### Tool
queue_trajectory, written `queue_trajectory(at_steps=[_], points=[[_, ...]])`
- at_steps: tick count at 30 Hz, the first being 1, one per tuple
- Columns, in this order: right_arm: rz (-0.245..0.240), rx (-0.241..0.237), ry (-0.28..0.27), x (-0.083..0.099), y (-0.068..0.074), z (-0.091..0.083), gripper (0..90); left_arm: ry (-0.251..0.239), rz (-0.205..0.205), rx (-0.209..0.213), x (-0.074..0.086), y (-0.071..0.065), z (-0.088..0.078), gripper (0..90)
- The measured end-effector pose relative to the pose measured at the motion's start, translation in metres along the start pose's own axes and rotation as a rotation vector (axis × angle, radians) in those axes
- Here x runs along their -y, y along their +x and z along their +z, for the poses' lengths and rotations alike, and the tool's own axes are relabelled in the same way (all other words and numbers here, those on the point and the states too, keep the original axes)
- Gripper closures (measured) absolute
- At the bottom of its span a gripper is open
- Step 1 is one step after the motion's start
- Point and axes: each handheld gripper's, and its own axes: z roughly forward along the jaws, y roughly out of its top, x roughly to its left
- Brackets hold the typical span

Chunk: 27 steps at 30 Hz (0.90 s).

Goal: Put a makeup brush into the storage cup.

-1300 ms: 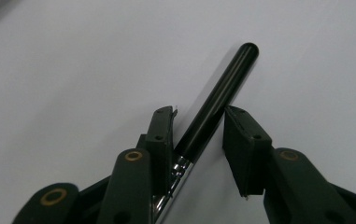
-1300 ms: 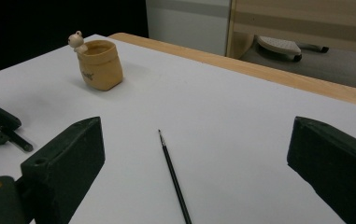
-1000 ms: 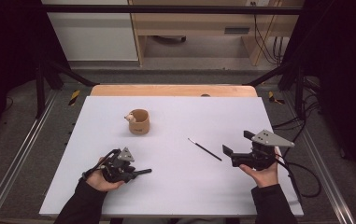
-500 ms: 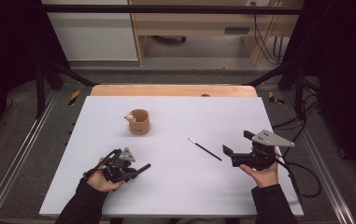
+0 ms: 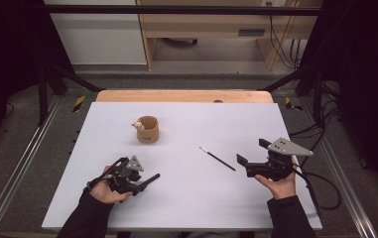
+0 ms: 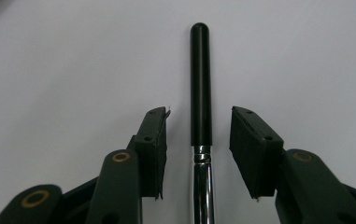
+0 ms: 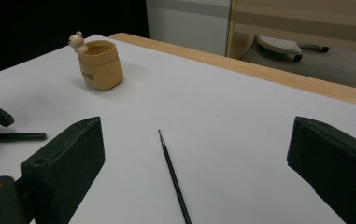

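From above, the white table (image 5: 186,124) carries one tan pot (image 5: 147,129) with a small figure on its rim at ten o'clock from centre, one thin black brush (image 5: 217,158) at four, one thick brush (image 5: 149,179) at seven. The left gripper (image 6: 198,147), its jaws having just been opening, stands released around that glossy black round-ended handle with its chrome ferrule, pads clear. The right gripper (image 7: 192,186) is spread wide, the thin brush lying between at twelve o'clock; whether the pot holds anything I cannot tell.

Black-handled brush (image 6: 200,93) with chrome ferrule, flat on white table; thin brush (image 5: 218,158) lies apart.
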Motion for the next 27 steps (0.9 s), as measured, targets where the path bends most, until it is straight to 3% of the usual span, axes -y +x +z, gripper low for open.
queue_trajectory(at_steps=[9, 18, 27], points=[[-0.005, -0.005, 0.007, 0.0, -0.0002, 0.0002, 4.5, 0.06, 0.018, 0.012, -0.0005, -0.0005, 0.0046, 59.8], [-0.002, -0.006, 0.014, 0.0002, 0.0003, 0.0008, 4.5, 0.074, 0.001, 0.02, -0.0025, -0.0029, 0.0046, 68.1], [-0.005, -0.009, 0.017, 0.0004, 0.0006, 0.002, 4.4, 0.103, 0.018, 0.021, -0.0069, -0.0066, 0.0056, 75.1]])
